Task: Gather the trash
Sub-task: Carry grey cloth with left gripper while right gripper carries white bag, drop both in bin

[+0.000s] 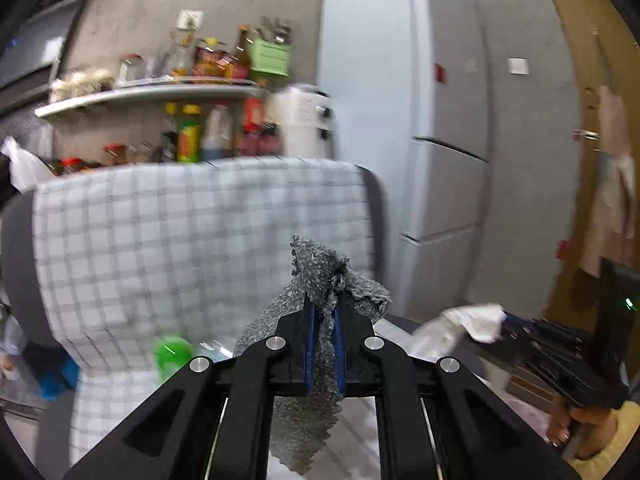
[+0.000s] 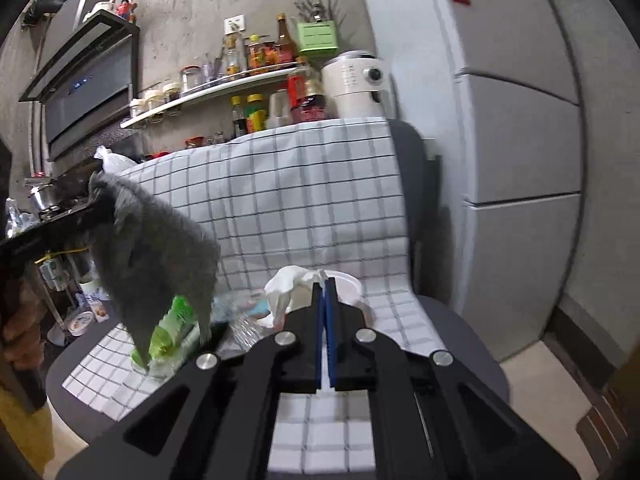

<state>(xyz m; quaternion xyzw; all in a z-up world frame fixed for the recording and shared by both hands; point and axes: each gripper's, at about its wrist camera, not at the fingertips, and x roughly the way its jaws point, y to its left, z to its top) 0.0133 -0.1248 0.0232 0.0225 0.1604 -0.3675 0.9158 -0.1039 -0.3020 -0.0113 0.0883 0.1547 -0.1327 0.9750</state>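
My left gripper [image 1: 324, 312] is shut on a grey textured cloth [image 1: 308, 412] that hangs down between its blue pads; the cloth also shows in the right wrist view [image 2: 156, 248], held above the chair seat. My right gripper [image 2: 324, 284] is shut on a crumpled white tissue [image 2: 286, 286]; in the left wrist view the tissue [image 1: 460, 328] shows at its tips. On the seat lie a green packet [image 2: 176, 324], a crushed clear plastic bottle [image 2: 240, 320] and a white paper cup [image 2: 348, 286].
A dark chair draped with a white checked cloth [image 2: 300, 200] fills the middle. Behind it is a kitchen counter with a shelf of bottles [image 2: 256, 76] and a white appliance [image 2: 356, 84]. A white fridge [image 2: 520, 140] stands at the right.
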